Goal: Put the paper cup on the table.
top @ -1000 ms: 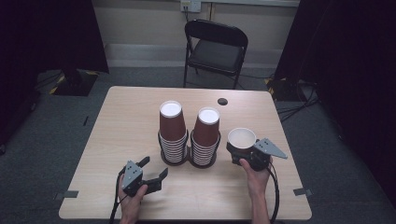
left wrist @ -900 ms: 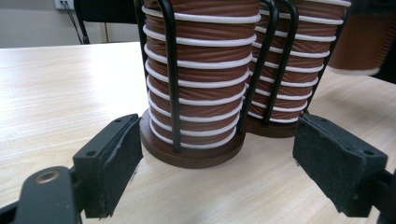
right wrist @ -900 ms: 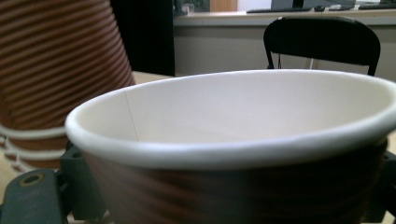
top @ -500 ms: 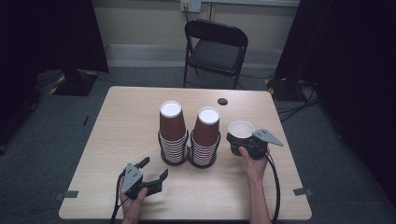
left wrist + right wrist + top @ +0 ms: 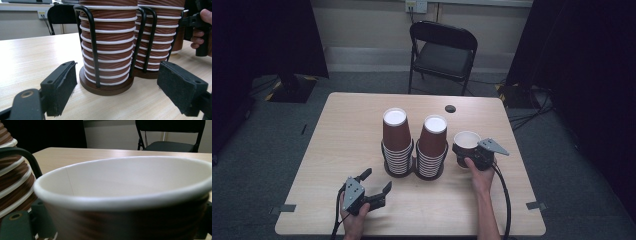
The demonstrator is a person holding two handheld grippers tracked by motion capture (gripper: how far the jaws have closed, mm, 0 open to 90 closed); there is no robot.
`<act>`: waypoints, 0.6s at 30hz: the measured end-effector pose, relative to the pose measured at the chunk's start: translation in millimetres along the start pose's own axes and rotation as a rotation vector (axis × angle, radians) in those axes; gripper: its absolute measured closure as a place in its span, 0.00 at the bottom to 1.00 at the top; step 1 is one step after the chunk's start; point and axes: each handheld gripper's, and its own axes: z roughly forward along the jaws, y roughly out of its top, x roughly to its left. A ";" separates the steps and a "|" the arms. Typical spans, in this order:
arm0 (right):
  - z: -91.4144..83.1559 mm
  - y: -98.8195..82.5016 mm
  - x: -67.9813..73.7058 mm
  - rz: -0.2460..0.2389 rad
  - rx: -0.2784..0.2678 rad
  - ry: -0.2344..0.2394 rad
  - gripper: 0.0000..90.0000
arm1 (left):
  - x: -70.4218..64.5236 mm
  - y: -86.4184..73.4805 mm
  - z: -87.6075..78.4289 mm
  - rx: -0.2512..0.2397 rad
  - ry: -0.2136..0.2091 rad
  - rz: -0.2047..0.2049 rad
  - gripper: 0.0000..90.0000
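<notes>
Two stacks of brown ribbed paper cups stand upside down in black wire holders mid-table, the left stack [image 5: 396, 142] touching the right stack [image 5: 432, 145]. A single brown cup [image 5: 467, 139] with a white inside sits upright just right of them, and my right gripper [image 5: 468, 152] is shut on it. In the right gripper view the cup [image 5: 125, 195] looms between the jaws, the right stack [image 5: 11, 177] at its left. My left gripper [image 5: 377, 179] is open near the front edge, pointing at the left stack [image 5: 107, 47]. Its pads [image 5: 61, 86] hold nothing.
A black folding chair [image 5: 443, 52] stands beyond the far edge of the table [image 5: 337, 135]. A small black disc [image 5: 450, 108] lies near the far right side. Cables trail from both grippers over the front edge. Dark curtains hang on either side.
My right gripper has carried the single cup a little farther from the person and levelled it beside the right stack. The left gripper has barely moved.
</notes>
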 end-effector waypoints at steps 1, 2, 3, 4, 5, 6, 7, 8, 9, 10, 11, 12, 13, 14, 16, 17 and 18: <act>-0.9 0.3 0.3 -0.009 0.006 -0.004 0.10 | -0.1 0.0 0.0 0.000 0.002 0.000 0.18; -1.9 0.6 1.2 -0.019 0.014 -0.007 0.10 | -0.3 0.0 0.1 0.002 0.001 0.000 0.18; -3.3 1.1 2.0 -0.025 0.023 -0.009 0.10 | -0.4 0.1 0.2 0.002 0.002 0.004 0.18; -4.9 1.4 2.5 -0.028 0.031 -0.011 0.10 | -0.6 0.1 0.1 0.002 0.004 0.007 0.18; -6.5 1.4 2.9 -0.026 0.039 -0.013 0.10 | -0.5 0.0 0.0 0.001 0.003 0.008 0.18; -7.0 1.2 3.0 -0.024 0.042 -0.015 0.10 | -0.4 0.0 0.0 0.001 0.001 0.007 0.18; -7.9 0.9 3.2 -0.023 0.051 -0.017 0.10 | -0.2 0.0 -0.1 -0.001 0.000 0.005 0.18; -8.3 0.6 3.5 -0.028 0.058 -0.018 0.10 | -0.4 -0.2 -0.2 -0.005 0.002 -0.002 0.18; -8.5 0.3 3.8 -0.029 0.066 -0.015 0.10 | -0.6 -0.5 -0.5 -0.009 0.001 -0.008 0.18; -8.4 -0.2 4.2 -0.031 0.070 -0.017 0.10 | -0.1 -0.4 -0.8 -0.009 0.002 -0.003 0.18; -8.2 -0.8 4.5 -0.030 0.074 -0.018 0.10 | 0.1 -0.4 -0.9 -0.011 0.003 -0.001 0.18; -7.7 -1.4 4.4 -0.030 0.075 -0.016 0.10 | 0.2 -0.4 -0.9 -0.011 0.001 -0.002 0.18; -7.7 -2.8 4.1 -0.023 0.072 -0.017 0.10 | 0.2 -0.4 -0.8 -0.010 0.001 -0.002 0.18; -7.5 -3.8 3.8 -0.019 0.071 -0.021 0.10 | 0.4 -0.3 -1.0 -0.010 0.006 0.001 0.18; -7.7 -6.4 2.3 -0.012 0.073 -0.021 0.11 | 0.2 -0.4 -0.8 -0.010 0.001 -0.005 0.18; -8.0 -7.1 1.8 -0.010 0.078 -0.021 0.11 | 0.2 -0.4 -0.9 -0.011 0.001 -0.006 0.18; -8.7 -7.6 1.4 -0.005 0.080 -0.022 0.11 | 0.1 -0.5 -0.9 -0.011 0.002 -0.005 0.18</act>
